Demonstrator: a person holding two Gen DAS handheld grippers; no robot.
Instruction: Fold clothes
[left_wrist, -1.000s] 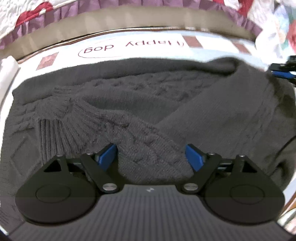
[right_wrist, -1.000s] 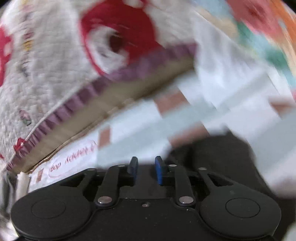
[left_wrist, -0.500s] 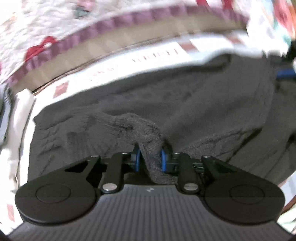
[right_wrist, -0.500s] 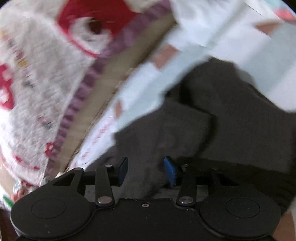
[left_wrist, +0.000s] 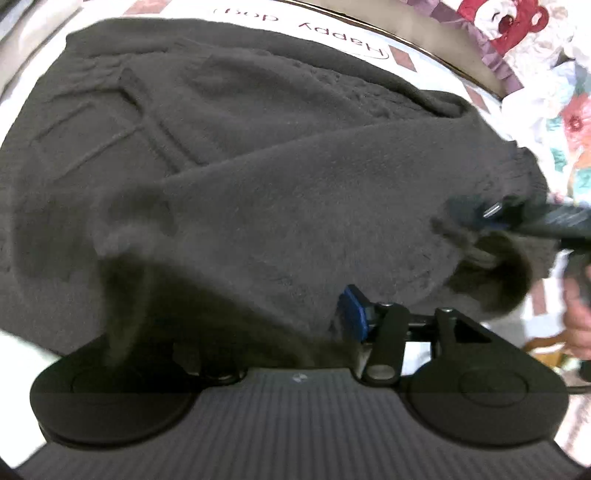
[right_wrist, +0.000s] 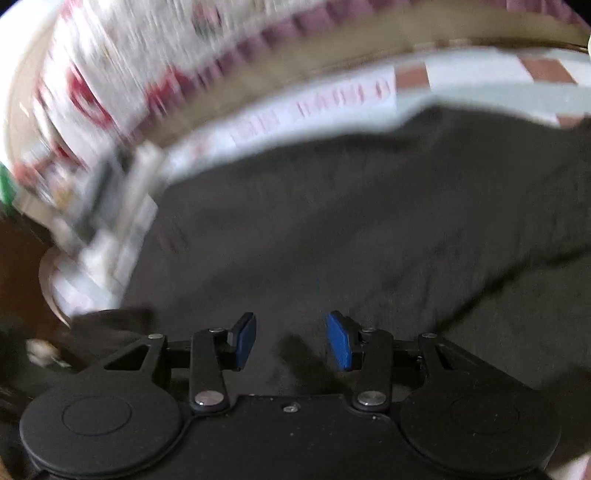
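One dark grey sweater (left_wrist: 258, 177) covers most of the worktop (left_wrist: 436, 59). It is a thick knit with cable patterns and raised lines on the body. A plain, smoother part is folded across it toward the right edge. Its upper side reaches close to the far edge, just under the printed words "Happy dog" (left_wrist: 332, 33).

The left tongs (left_wrist: 266, 325) stand about half open and have just been opening. A fold of the sweater lies between the fingers and over the left one, so only the right blue pad (left_wrist: 354, 310) shows. It does not seem to squeeze the knit.

The right tongs (right_wrist: 291, 339) are also about half open, after closing a little. Nothing is between them, and the sweater lies below. This view is blurred.

A white cloth (right_wrist: 332, 103) with reddish-brown squares covers the worktop. Beyond the far edge is a quilt (left_wrist: 509, 22) with a purple frill and a red bear. A hand (left_wrist: 580, 317) shows near the right edge.
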